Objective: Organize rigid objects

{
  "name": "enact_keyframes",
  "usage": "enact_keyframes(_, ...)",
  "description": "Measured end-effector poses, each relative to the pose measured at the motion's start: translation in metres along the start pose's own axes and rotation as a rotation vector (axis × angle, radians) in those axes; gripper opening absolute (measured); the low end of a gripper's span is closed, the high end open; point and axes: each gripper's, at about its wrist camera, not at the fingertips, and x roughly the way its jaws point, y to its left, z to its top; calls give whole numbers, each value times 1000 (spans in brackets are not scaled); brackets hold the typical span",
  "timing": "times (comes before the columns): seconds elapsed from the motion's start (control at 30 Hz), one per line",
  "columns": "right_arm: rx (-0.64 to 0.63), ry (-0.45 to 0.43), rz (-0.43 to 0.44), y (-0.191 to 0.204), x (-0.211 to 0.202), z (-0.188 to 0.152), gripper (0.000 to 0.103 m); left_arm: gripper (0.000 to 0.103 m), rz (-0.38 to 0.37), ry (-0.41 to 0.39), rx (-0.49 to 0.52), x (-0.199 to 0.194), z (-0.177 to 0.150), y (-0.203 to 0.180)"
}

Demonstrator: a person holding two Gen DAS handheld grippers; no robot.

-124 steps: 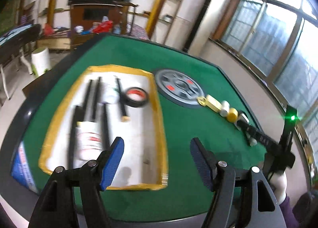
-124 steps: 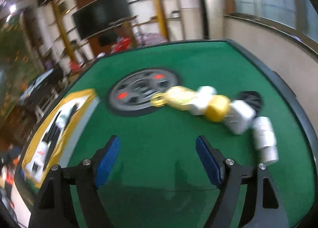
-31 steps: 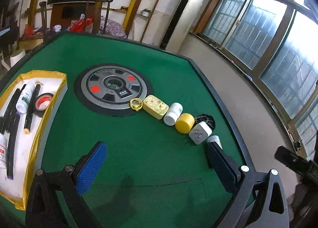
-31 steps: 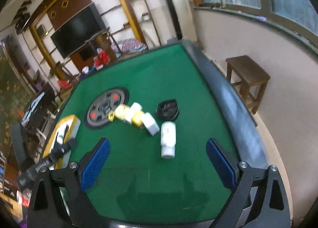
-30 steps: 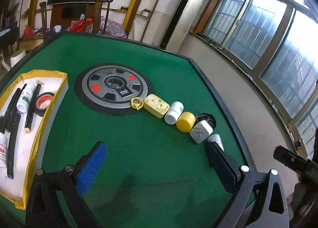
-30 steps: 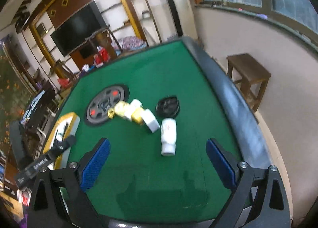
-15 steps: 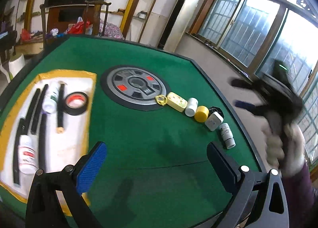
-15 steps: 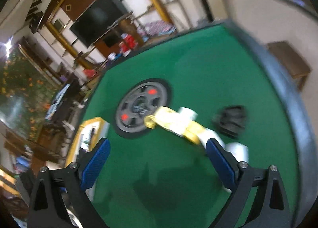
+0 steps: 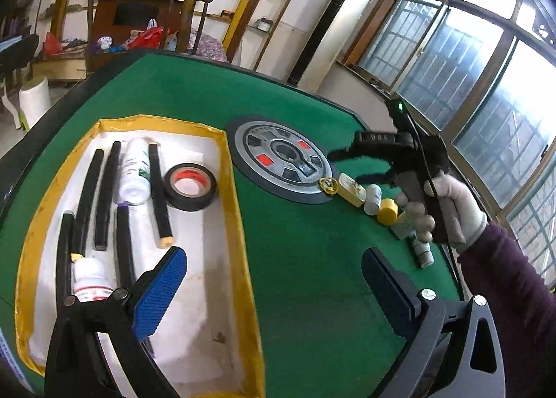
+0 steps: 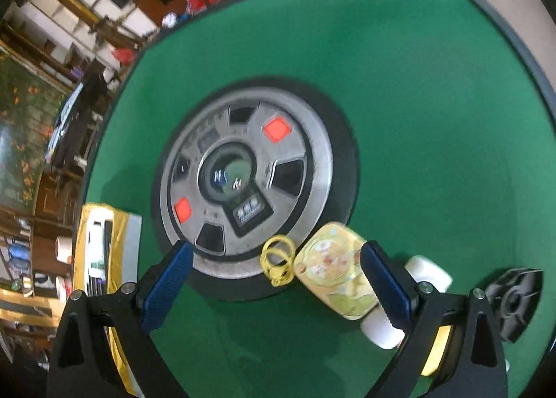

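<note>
Inside yellow-rimmed tray, black tape roll, bottles, black rods

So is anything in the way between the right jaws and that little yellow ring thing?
Nothing visible blocks it. The right gripper is open, and the yellow ring lies between its jaws on the edge of the weight plate. The yellow tin lies just beside the ring, close enough to get bumped.

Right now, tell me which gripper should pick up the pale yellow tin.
Right. The right gripper hangs open just over the yellow tin; the left gripper, also open, sits back by the tray.
</note>
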Motion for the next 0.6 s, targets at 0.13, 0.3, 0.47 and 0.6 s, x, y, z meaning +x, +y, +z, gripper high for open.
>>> enact_keyframes(0.13,-48,72,138,18,3,-27,97,101,-4,-18,18,-5,0,-1)
enact_keyframes(0.3,-227,50,206,52,-21,-67,95,101,-6,-9,23,-3,-4,-13)
enact_keyframes(0.47,-147,-84,-79,19,-23,-13,95,101,16,-10,8,-6,-12,-26)
enact_keyframes(0.6,-69,26,-85,-8,16,7,95,101,59,-23,4,-14,-12,-30)
